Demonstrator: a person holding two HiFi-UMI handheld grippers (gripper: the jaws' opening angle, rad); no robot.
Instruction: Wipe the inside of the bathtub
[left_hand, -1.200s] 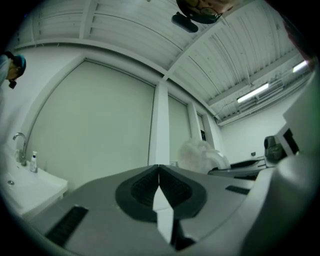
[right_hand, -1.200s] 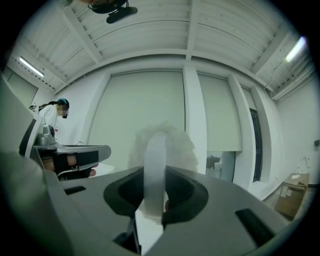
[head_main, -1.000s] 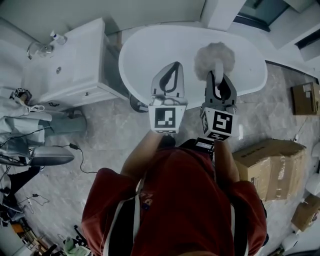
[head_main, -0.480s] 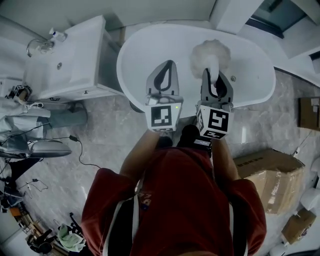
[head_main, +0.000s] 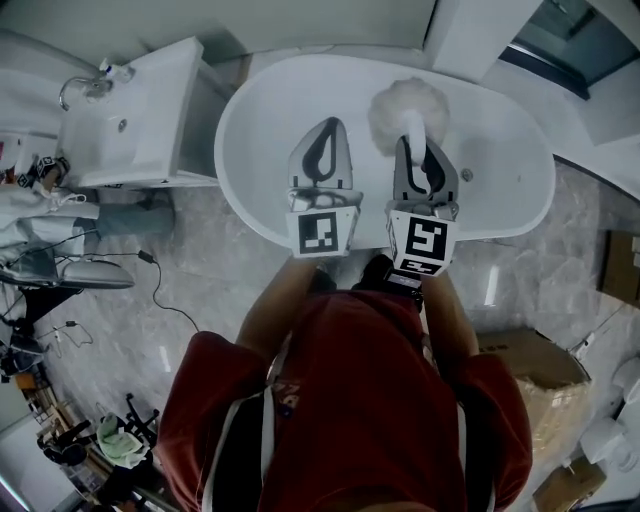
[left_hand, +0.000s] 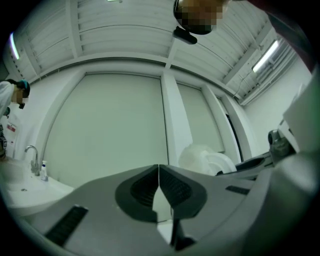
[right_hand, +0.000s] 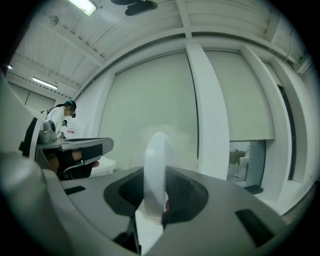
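Seen from above, a person in a red top stands at the near rim of a white oval bathtub (head_main: 250, 170), w/ 2 grippers held side by side over its inside.

The left gripper (head_main: 329, 124) is seen w/ its jaws pressed together, tips meeting; nothing is held between them in the left gripper view (left_hand: 159, 186).

The right gripper (head_main: 414, 142) is clamped on the flat white handle (right_hand: 155, 165) of a fluffy white duster (head_main: 400, 105). The handle is pinched between the 2 dark pads and sticks out past the tips. The duster's round head is seen just beyond the jaws, over the tub's far half; contact w/ the tub surface can't be told.

Both grippers are near each other but apart, approx. level.

To the left of the tub, a white vanity (head_main: 150, 140) w/ a tap (head_main: 82, 90) is set just beside it. A cardboard box (head_main: 545, 385) is seen on the marbled floor (head_main: 200, 270) at lower right.
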